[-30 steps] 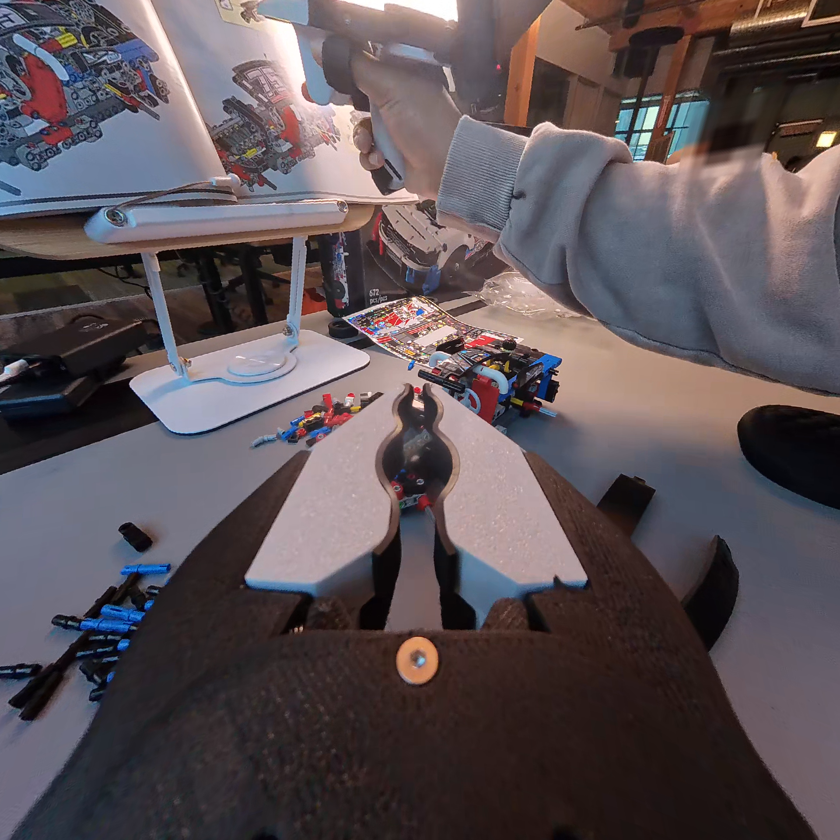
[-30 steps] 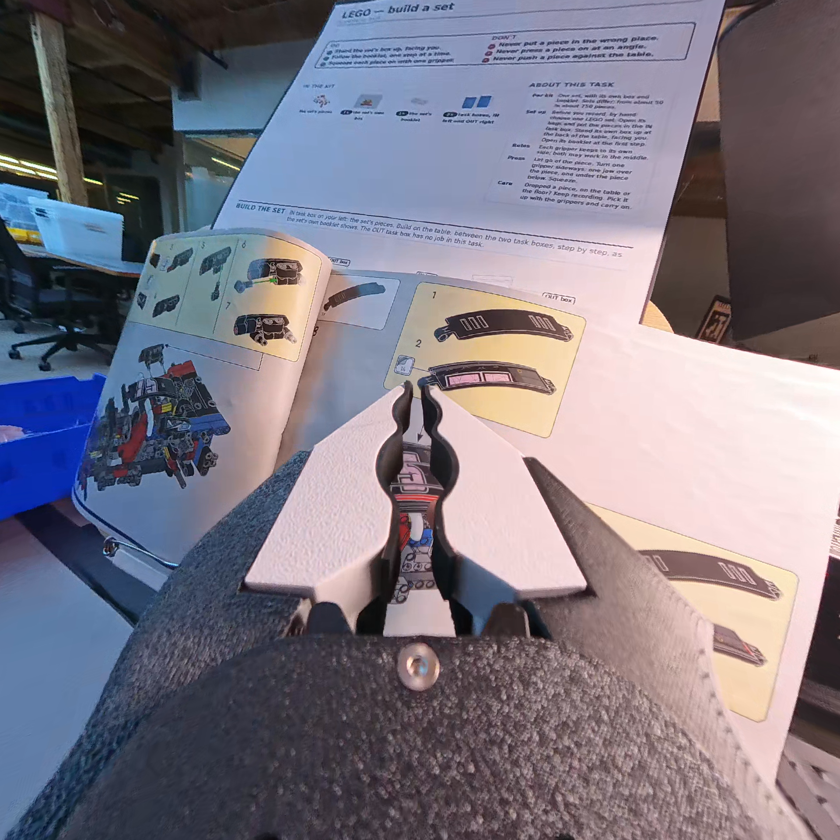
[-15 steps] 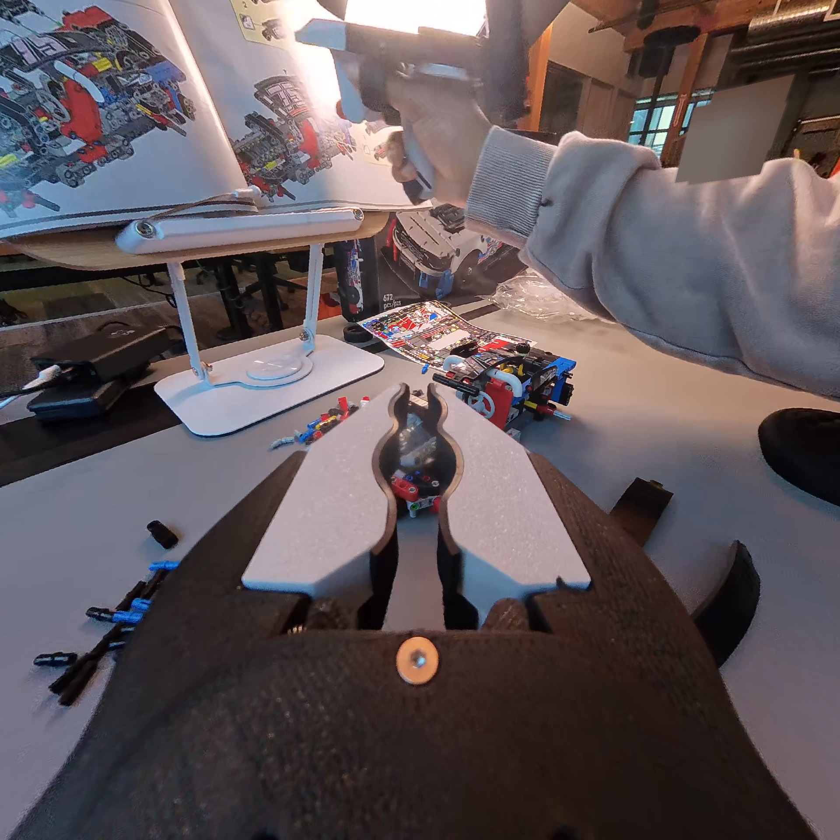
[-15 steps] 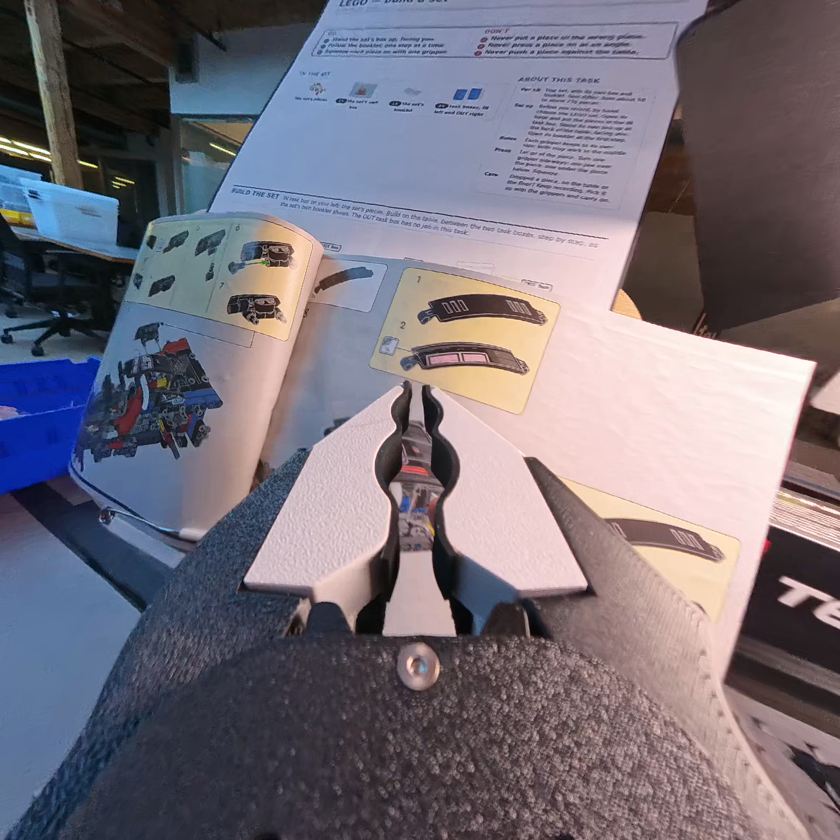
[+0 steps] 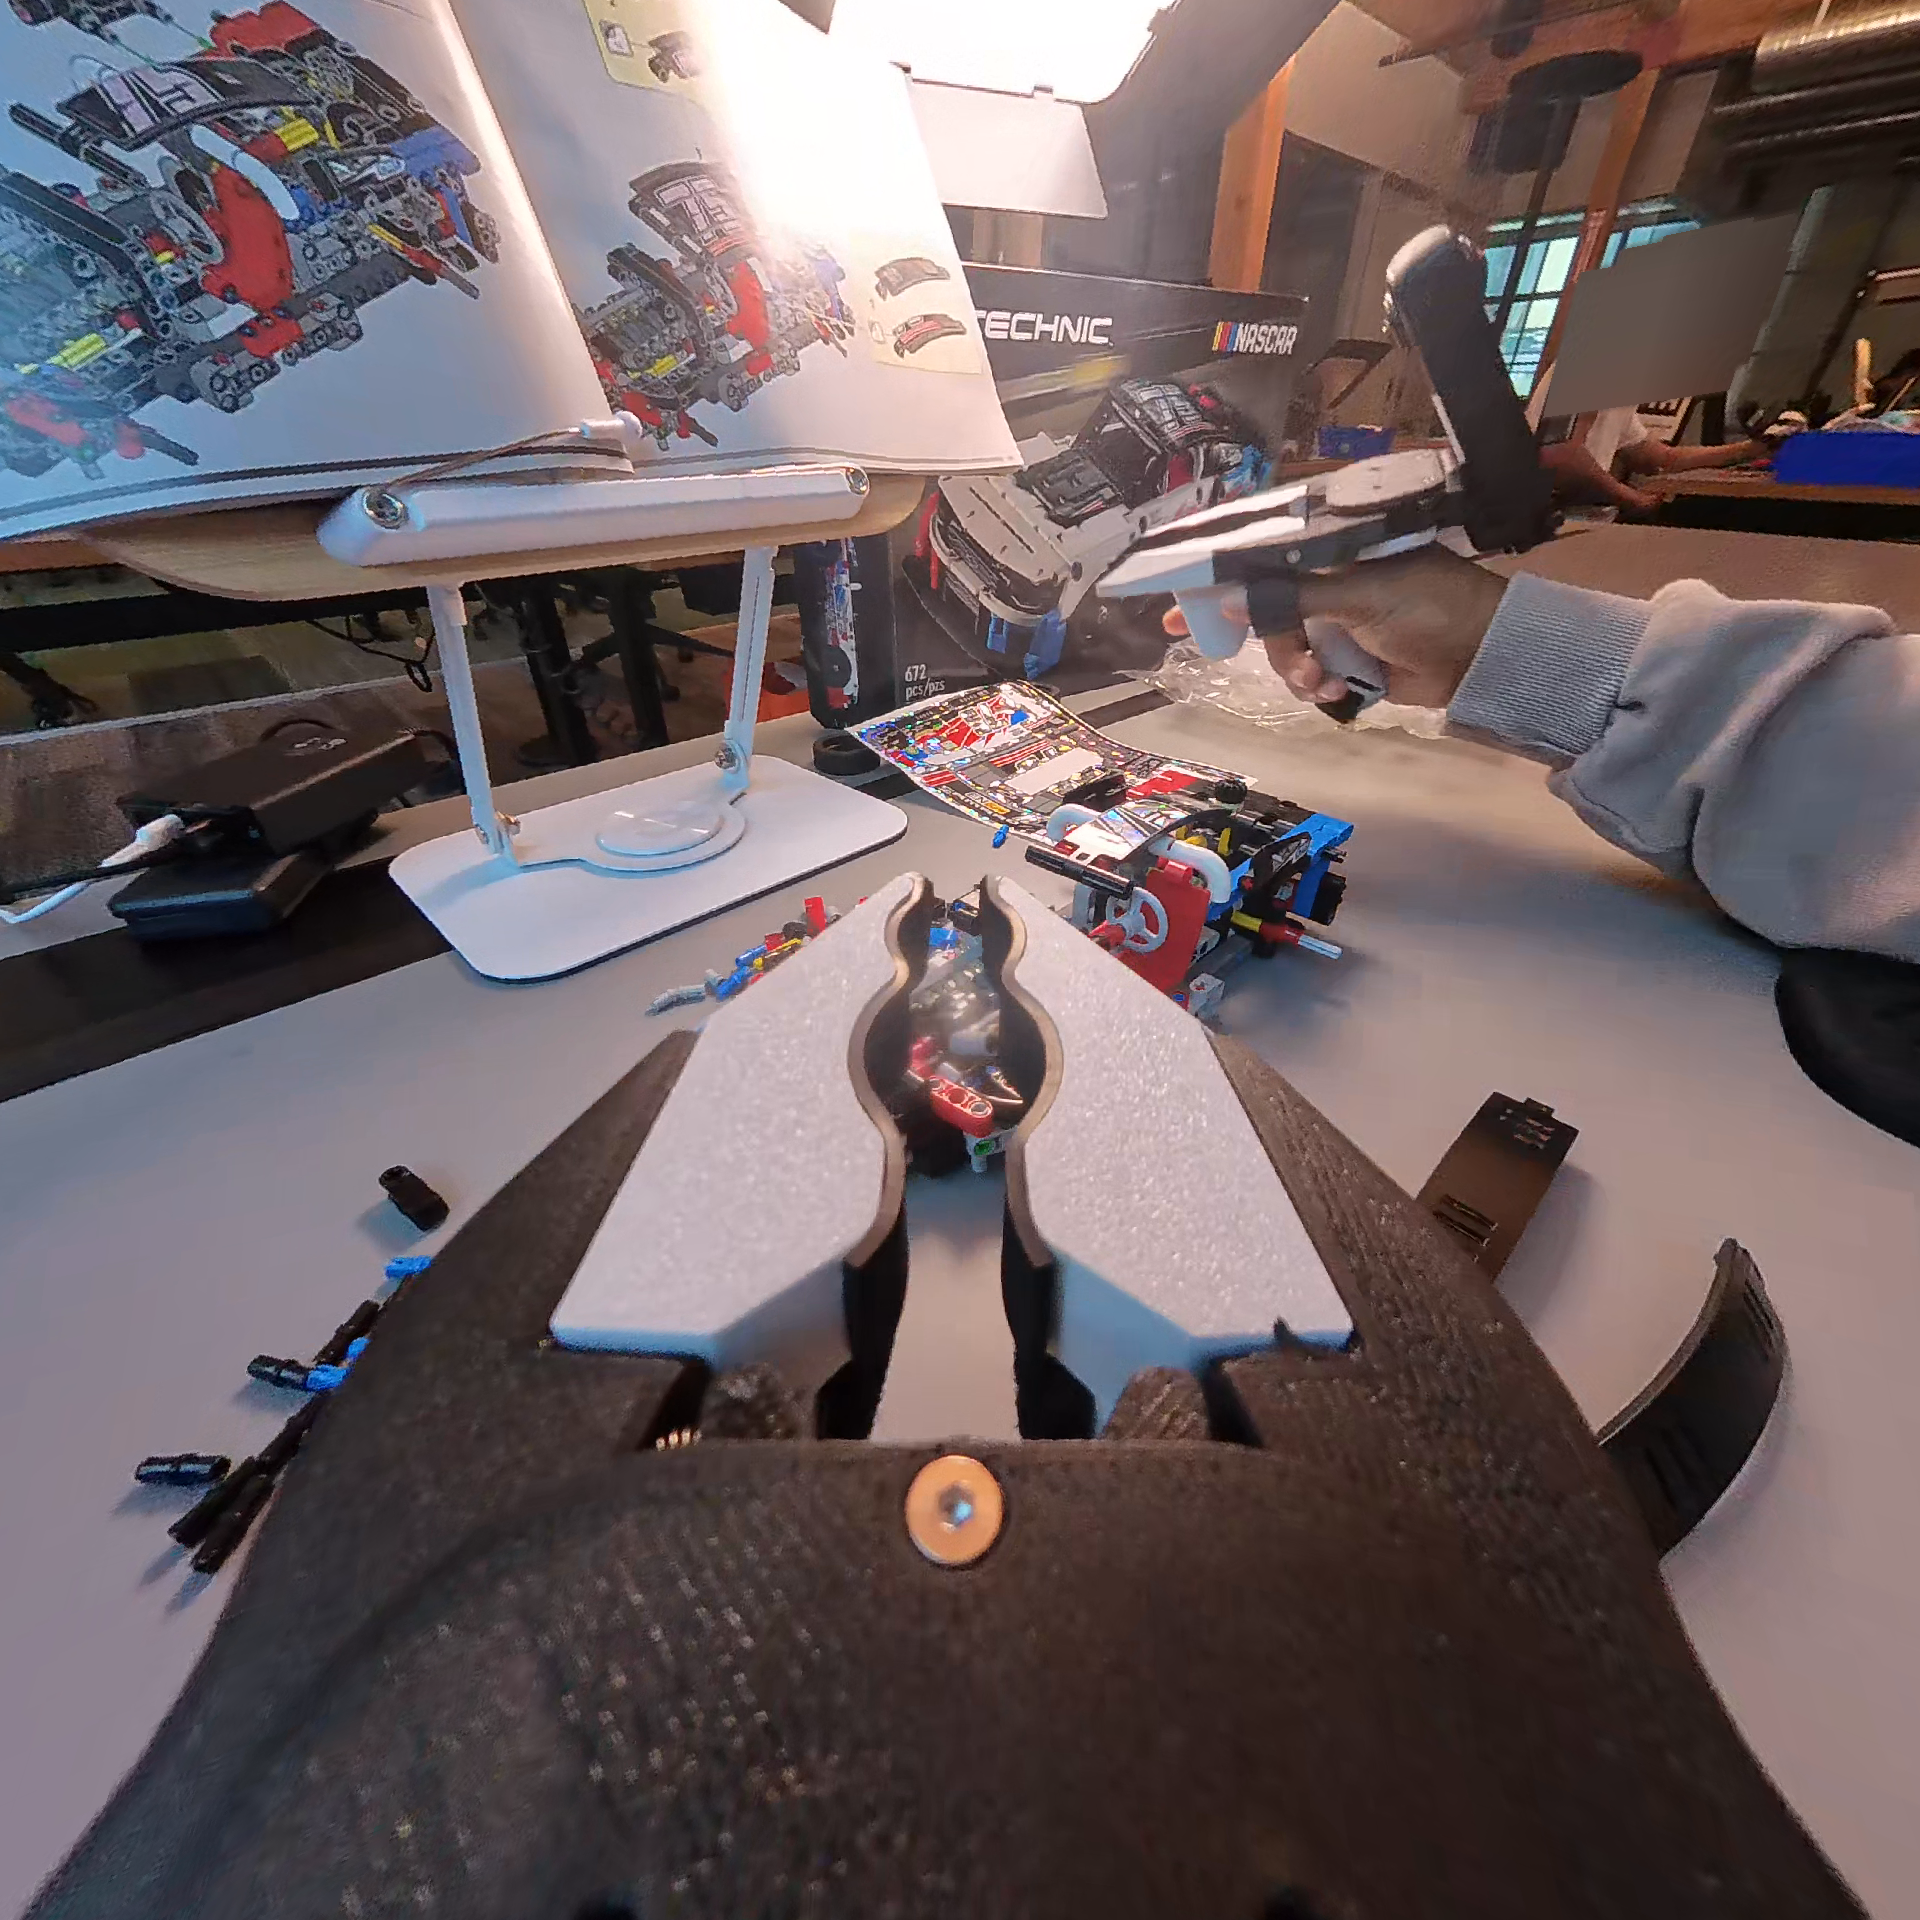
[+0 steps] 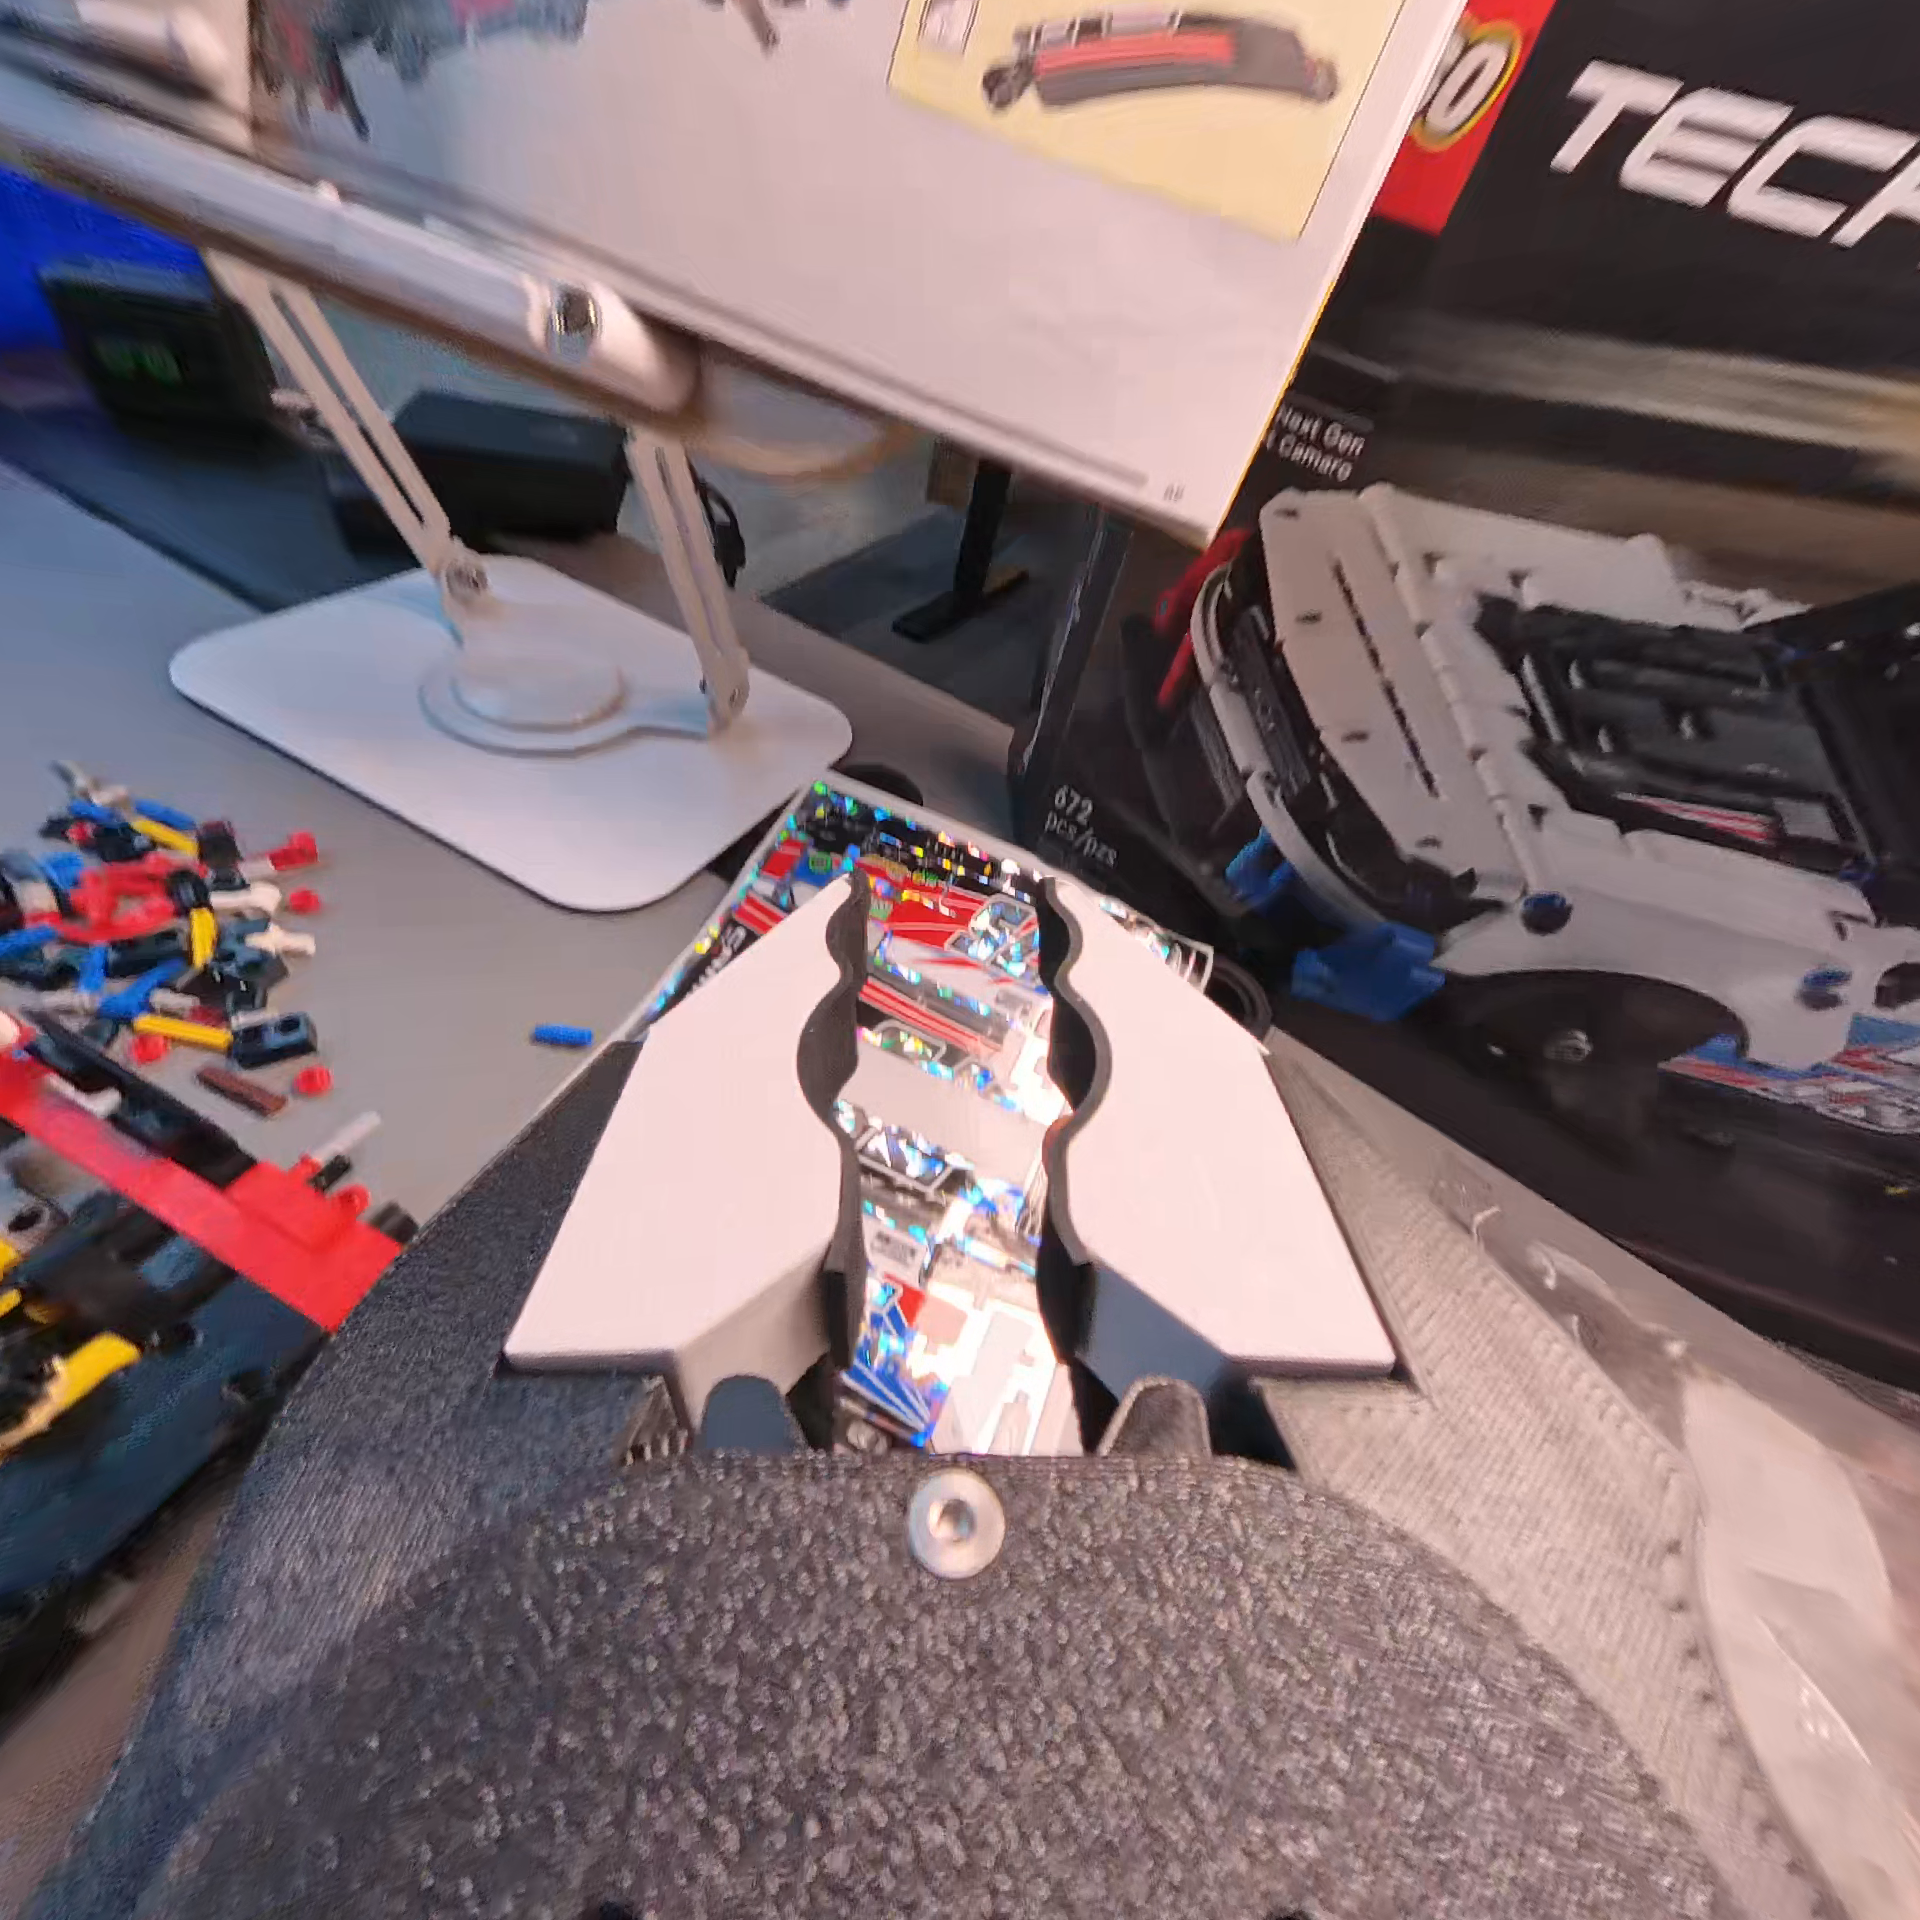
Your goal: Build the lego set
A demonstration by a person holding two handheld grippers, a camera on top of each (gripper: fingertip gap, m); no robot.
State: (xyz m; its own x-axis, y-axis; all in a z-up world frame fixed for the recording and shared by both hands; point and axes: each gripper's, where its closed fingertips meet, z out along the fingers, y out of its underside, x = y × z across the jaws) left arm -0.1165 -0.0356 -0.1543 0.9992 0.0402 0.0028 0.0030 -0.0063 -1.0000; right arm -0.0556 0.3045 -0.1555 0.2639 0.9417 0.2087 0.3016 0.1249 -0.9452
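Observation:
The part-built car model stands mid-table in red, blue and black; its edge shows in the right wrist view. My left gripper is shut and empty, held low just short of a pile of loose small pieces. My right gripper is open and empty, just above the shiny sticker sheet. It also shows in the left wrist view, in a hand above the sheet. The pile lies to its left.
The open booklet rests on a white stand at the back, and the set's box stands behind the sheet. Two black curved panels lie at the right. Black and blue pins lie at the left. Some 35 cm of space lies between my two pairs of fingers.
My right gripper has dropped from in front of the booklet page to just over the sticker sheet, and its jaws have opened. My left gripper has stayed shut and hardly moved.

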